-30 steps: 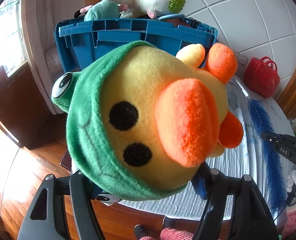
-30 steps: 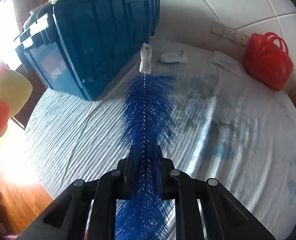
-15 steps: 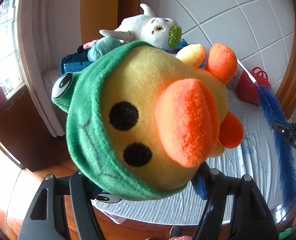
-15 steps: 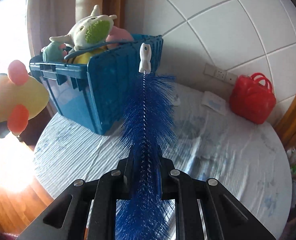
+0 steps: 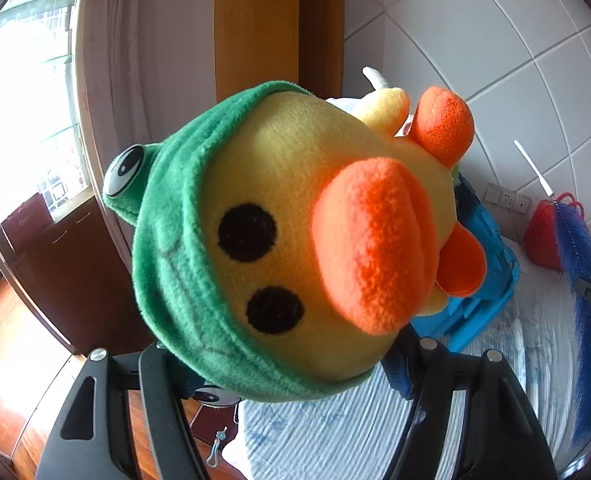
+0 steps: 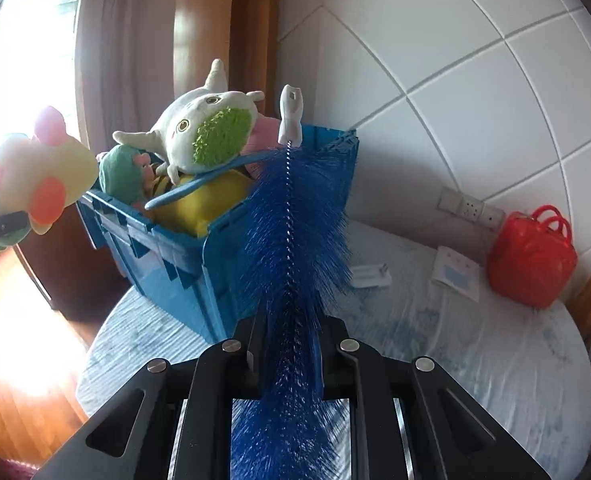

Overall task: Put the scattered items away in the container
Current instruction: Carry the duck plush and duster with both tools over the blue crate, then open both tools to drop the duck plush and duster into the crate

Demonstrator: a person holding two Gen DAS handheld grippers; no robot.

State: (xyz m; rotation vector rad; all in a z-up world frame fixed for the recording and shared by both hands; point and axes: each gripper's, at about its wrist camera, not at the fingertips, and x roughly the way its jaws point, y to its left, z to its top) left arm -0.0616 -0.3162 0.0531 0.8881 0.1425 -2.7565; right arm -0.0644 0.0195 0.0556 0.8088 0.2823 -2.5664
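A yellow plush duck (image 5: 295,232) in a green frog hood fills the left wrist view, and my left gripper (image 5: 291,364) is shut on its lower part. Behind it shows a corner of the blue crate (image 5: 483,276). In the right wrist view my right gripper (image 6: 289,344) is shut on a blue bottle brush (image 6: 295,240) with a white tip, held up in front of the blue crate (image 6: 183,256). The crate holds several plush toys, a white one (image 6: 199,128) on top. The duck (image 6: 35,184) hangs in the air left of the crate; the brush (image 5: 575,248) shows at the right.
A red plastic handbag (image 6: 531,260) stands at the back right of the round cloth-covered table (image 6: 475,344). A white packet (image 6: 455,272) and a small white object (image 6: 371,274) lie near the wall. Tiled wall behind; window, curtain and wooden floor to the left.
Both grippers have risen with their loads. The crate has dropped lower in both views, and its plush contents now show from above in the right wrist view.
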